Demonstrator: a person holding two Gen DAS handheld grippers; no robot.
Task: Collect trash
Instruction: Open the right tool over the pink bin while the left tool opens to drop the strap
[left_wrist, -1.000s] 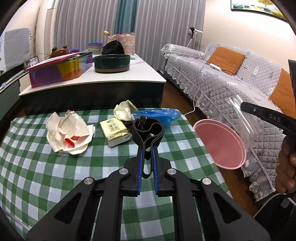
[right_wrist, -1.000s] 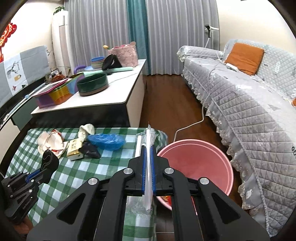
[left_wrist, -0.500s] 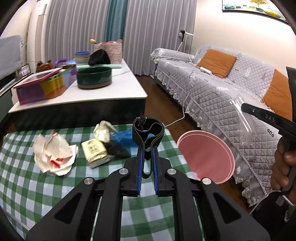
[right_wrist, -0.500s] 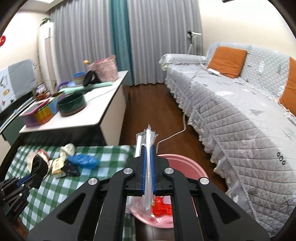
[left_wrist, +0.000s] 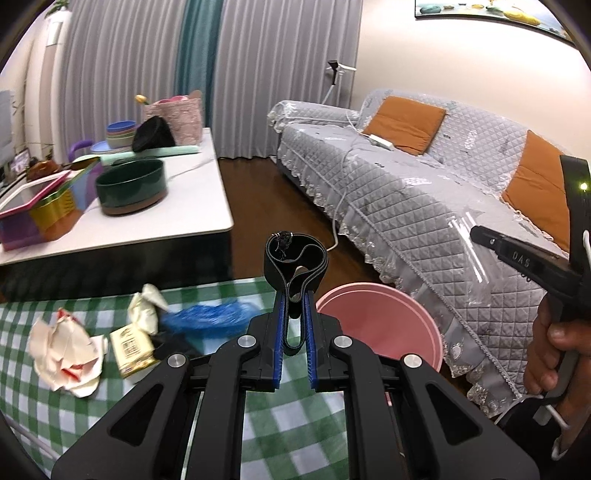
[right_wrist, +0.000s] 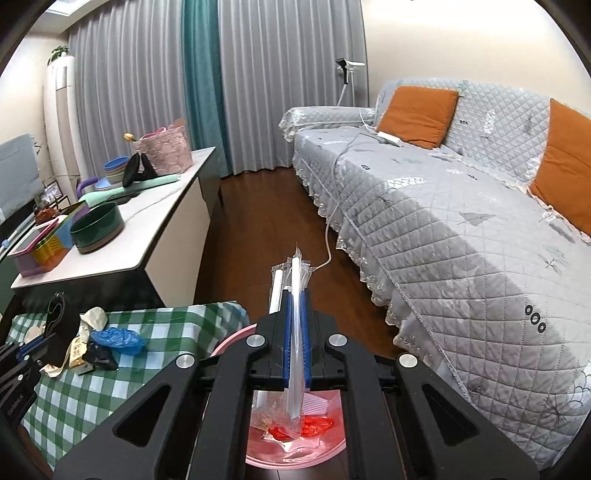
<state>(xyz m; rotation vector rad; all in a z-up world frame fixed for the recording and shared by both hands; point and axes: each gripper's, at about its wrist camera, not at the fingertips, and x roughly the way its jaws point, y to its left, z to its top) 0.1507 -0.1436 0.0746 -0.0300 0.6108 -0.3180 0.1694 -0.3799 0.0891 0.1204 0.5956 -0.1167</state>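
Checked table (left_wrist: 44, 417) holds five scraps; left claw (left_wrist: 294, 325) pinches black band (left_wrist: 295, 258), right claw (right_wrist: 294, 325) clear wrapper (right_wrist: 295, 347).

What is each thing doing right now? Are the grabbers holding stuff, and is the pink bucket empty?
left gripper: shut on a black band.
black band: looped, held up.
right gripper: shut on a clear wrapper.
clear wrapper: held above the bucket.
pink bucket: holds red and clear trash.
blue bag: crumpled on the checked cloth.
white paper: crumpled on the cloth.
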